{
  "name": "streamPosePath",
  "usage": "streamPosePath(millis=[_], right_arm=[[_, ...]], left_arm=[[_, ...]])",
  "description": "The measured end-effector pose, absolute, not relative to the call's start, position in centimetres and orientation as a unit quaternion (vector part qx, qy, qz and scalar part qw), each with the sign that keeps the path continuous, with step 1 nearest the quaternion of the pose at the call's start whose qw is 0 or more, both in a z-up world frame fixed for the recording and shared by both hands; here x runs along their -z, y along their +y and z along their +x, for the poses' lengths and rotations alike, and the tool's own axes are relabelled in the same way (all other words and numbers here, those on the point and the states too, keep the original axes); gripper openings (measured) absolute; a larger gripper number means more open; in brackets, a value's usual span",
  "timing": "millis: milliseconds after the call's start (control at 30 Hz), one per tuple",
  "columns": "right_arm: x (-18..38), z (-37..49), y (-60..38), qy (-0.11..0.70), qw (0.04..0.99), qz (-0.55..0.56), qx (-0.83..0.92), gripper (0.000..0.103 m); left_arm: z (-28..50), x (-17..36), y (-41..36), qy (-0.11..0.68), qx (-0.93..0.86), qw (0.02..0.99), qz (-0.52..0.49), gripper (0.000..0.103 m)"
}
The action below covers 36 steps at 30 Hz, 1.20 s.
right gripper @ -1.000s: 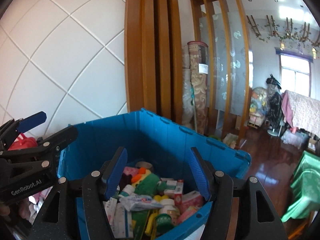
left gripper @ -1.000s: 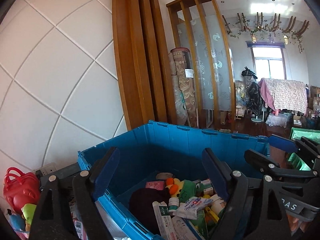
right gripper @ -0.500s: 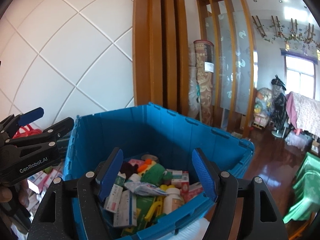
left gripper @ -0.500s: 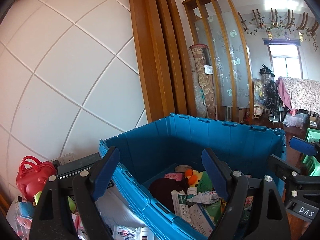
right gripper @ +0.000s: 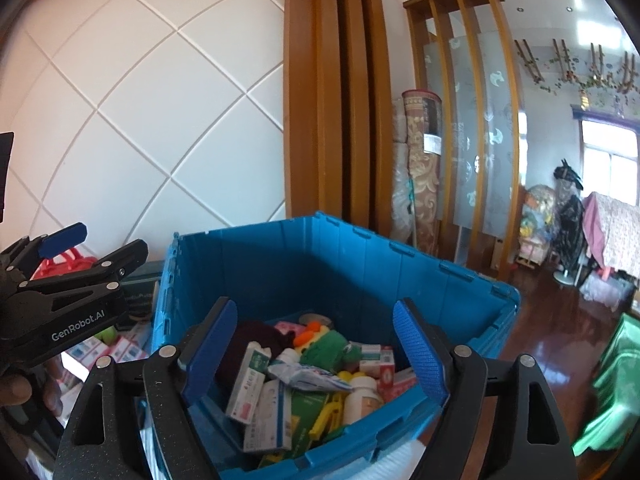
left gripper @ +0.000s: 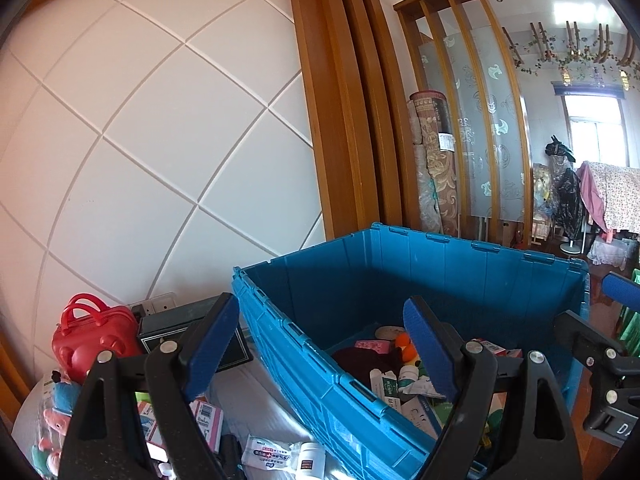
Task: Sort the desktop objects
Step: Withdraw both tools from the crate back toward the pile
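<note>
Blue bin [right gripper: 360, 264], part filled; loose stock on table [left gripper: 260, 412] beside it.

Left hand-held gripper [left gripper: 320, 352]: jaws wide, empty, straddling the bin's near wall. Right hand-held gripper [right gripper: 316, 344]: jaws opening, nothing between them, over the bin's boxes, tubes and plush. Pending on table: white bottle [left gripper: 310, 458], likely light, stiff, slick, so grip across the body; pink box [left gripper: 208, 420], probably crushable, so take by the narrow sides.

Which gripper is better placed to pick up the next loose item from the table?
Probably the left gripper. Its open, empty jaws look past the blue bin toward boxes and a white bottle on the table. The right gripper, opening and empty, points into the bin.
</note>
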State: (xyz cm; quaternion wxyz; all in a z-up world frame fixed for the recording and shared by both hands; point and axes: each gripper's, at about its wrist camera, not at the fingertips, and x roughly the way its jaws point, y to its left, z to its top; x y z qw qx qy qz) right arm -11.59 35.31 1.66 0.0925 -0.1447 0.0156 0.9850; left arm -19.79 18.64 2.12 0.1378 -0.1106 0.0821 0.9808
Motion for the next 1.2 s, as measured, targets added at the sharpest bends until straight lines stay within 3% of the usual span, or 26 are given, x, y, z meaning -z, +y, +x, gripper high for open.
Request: streamPosePath(millis=[400,533,733,1200], right_arm=[[-0.9,-12.0,31.1,-0.001,0.042,-0.144,-0.989,0.084],[-1.3,-11.9,28.3,-0.019,0.028,-0.132,-0.991,0.089],[-1.2,-12.2,22.8,-0.021,0.006,-0.124,-0.992,0.097],[2.7,-13.9,7.0,-0.020,-0.085,-0.184,-0.979,0.100]], left_arm=[[-18.1,0.6,12.4,0.071,-0.985,0.091,-0.130,0.084],[-17.6,1.2,9.0,0.068,-0.986,0.074,-0.135,0.084],[-17.3,2.1,3.0,0.070,-0.985,0.054,-0.148,0.084],[-17.5,5.0,-12.0,0.088,-0.978,0.010,-0.186,0.084]])
